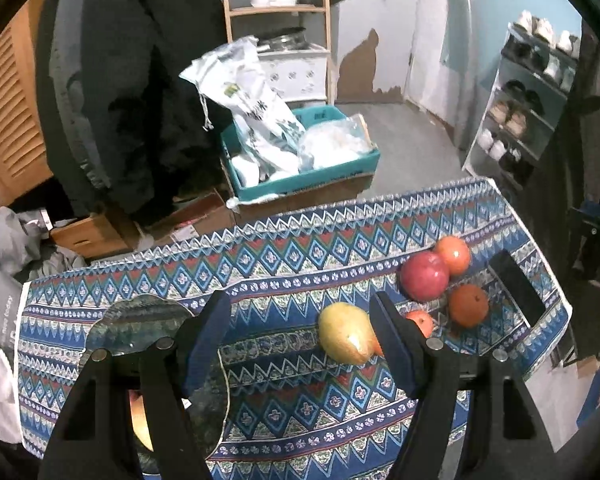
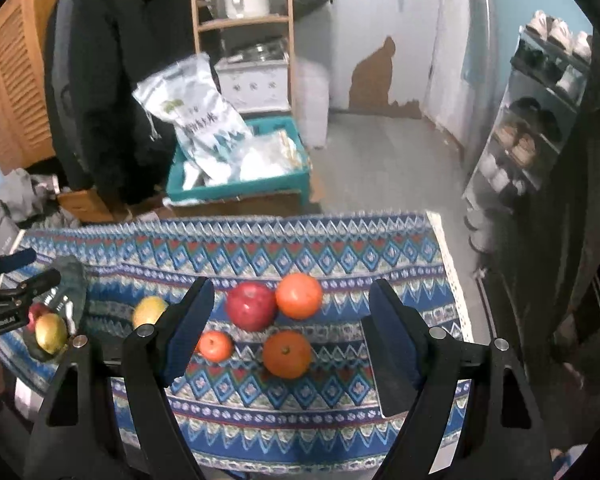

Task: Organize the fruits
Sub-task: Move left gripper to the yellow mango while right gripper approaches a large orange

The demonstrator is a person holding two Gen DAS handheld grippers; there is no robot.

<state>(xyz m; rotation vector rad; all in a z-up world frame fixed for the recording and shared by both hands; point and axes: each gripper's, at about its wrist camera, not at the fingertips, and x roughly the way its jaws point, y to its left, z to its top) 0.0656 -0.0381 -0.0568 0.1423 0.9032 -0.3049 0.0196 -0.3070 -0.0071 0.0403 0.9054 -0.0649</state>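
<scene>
On the patterned cloth [image 2: 300,408] lie a red apple [image 2: 251,306], two oranges [image 2: 299,295] [image 2: 287,354], a small orange fruit [image 2: 215,345] and a yellow mango [image 2: 149,311]. My right gripper [image 2: 290,336] is open above them, empty. A dark glass plate [image 2: 74,280] at the left holds a yellow fruit [image 2: 50,333] and a red one [image 2: 37,312]. My left gripper [image 1: 300,340] is open and empty, with the mango [image 1: 346,338] just inside its right finger. The plate [image 1: 140,322] sits under its left finger. The apple [image 1: 424,276] and oranges [image 1: 468,306] lie to the right.
Beyond the table's far edge stand a teal crate [image 1: 320,178] with bags, cardboard boxes [image 1: 92,236], a hanging black coat [image 1: 132,80], a wooden shelf [image 1: 276,10] and a shoe rack [image 1: 532,100]. The right gripper's dark shape [image 1: 516,288] shows at the table's right.
</scene>
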